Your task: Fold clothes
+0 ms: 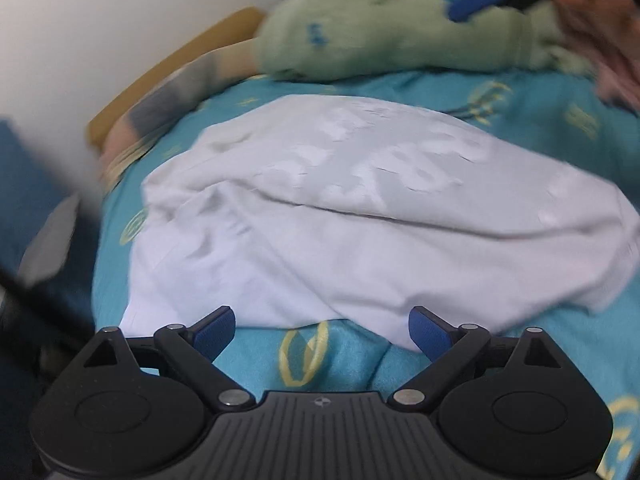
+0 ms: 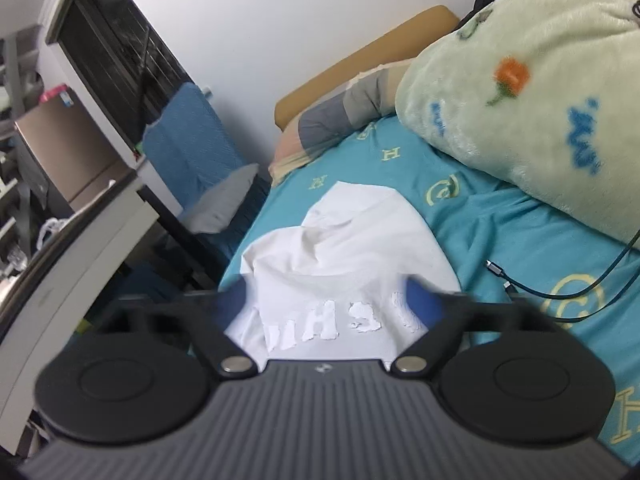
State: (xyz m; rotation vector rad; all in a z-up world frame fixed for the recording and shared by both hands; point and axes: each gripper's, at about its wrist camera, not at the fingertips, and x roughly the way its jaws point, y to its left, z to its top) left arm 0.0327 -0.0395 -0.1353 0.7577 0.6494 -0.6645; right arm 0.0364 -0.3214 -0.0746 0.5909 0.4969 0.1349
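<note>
White t-shirt (image 1: pixel 360 216) lies on the bed (image 1: pixel 520 96), on the teal sheet, partly folded: one layer doubled over another, printed lettering showing on the upper layer. Rumpled, edges uneven, a fold ridge running across the middle.

Left gripper (image 1: pixel 322 330) hovers just at the near hem, fingers spread wide apart, nothing between them, not touching cloth as far as visible. Right gripper (image 2: pixel 328 306) sits over the lettered end of the shirt (image 2: pixel 344 248), fingers also apart, blurred; empty, though contact with the fabric can't be told.

Green plush blanket (image 2: pixel 540 112) bunched at the far side of the bed, a charging cable (image 2: pixel 560 288) loose on the sheet beside the shirt, pillow (image 2: pixel 340 120) near the headboard.

Judgement: mid-fold, next grasp likely at hem or corners.

Risks:
- pinching only the top layer, so the lower one drags and the fold skews
- grabbing the sheet together with the hem, soft bed gives under pressure
- wrinkles in the middle get locked in if folded without smoothing
- right side sweeping could snag the cable, it lies near the shirt edge
- uneven lift between the two hands twists the garment
</note>
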